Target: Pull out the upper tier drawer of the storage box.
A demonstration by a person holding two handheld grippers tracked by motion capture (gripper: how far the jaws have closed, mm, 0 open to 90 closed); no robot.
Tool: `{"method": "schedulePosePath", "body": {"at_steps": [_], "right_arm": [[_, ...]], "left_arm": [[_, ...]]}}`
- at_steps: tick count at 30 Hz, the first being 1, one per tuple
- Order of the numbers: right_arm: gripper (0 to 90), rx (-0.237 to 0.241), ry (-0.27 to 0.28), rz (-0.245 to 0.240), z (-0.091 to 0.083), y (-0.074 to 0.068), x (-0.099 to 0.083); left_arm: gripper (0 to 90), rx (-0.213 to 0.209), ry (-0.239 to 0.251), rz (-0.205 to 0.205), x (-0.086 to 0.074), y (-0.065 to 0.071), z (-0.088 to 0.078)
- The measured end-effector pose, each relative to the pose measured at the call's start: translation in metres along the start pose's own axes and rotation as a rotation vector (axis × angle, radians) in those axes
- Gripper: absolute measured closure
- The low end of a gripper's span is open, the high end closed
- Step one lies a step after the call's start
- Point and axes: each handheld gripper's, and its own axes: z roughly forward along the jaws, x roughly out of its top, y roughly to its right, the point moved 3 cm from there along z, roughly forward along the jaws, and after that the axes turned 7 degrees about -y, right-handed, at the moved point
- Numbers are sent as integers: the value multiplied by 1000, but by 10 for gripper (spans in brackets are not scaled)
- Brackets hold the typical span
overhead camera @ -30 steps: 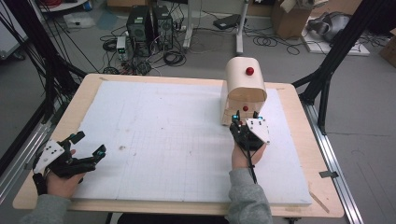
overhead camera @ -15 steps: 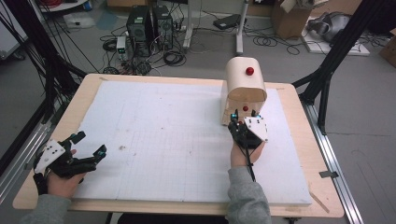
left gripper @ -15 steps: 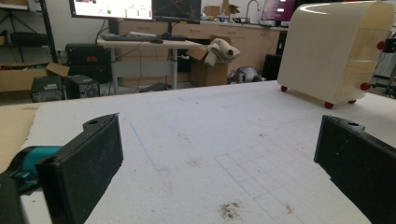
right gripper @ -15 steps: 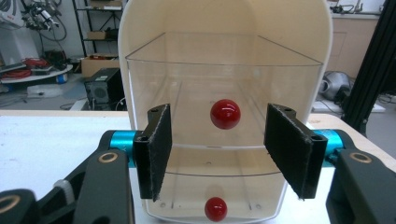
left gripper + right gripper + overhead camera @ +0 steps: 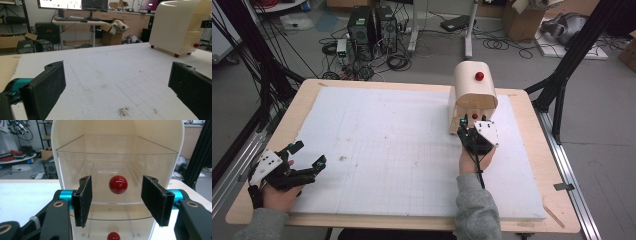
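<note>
Smooth, faintly glossy cream plastic on the cabinet shell (image 5: 117,135) straight ahead of the right tool (image 5: 117,202); clear, glassy plastic on its drawer front (image 5: 117,165), with a shiny red knob (image 5: 118,184) between matt black, felt-like pads (image 5: 86,200). Beneath both tools, matt white gridded foam sheet (image 5: 387,145), speckled, over pale bare wood of the table (image 5: 532,107).

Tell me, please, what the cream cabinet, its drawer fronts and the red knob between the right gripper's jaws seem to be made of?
Cabinet: probably smooth moulded plastic, cream, with a soft sheen on its rounded top.
Drawer fronts: clear plastic, likely acrylic; the inside shows through them.
Knob: glossy red ball, plastic or lacquered wood; bright highlights. The right gripper stands open around it.
</note>
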Motion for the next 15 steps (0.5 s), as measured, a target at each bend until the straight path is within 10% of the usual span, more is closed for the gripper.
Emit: {"method": "schedulePosePath", "body": {"at_steps": [15], "right_arm": [[581,-2,6,-9,0,0,0]], "left_arm": [[17,-2,-1,2,0,0,0]]}}
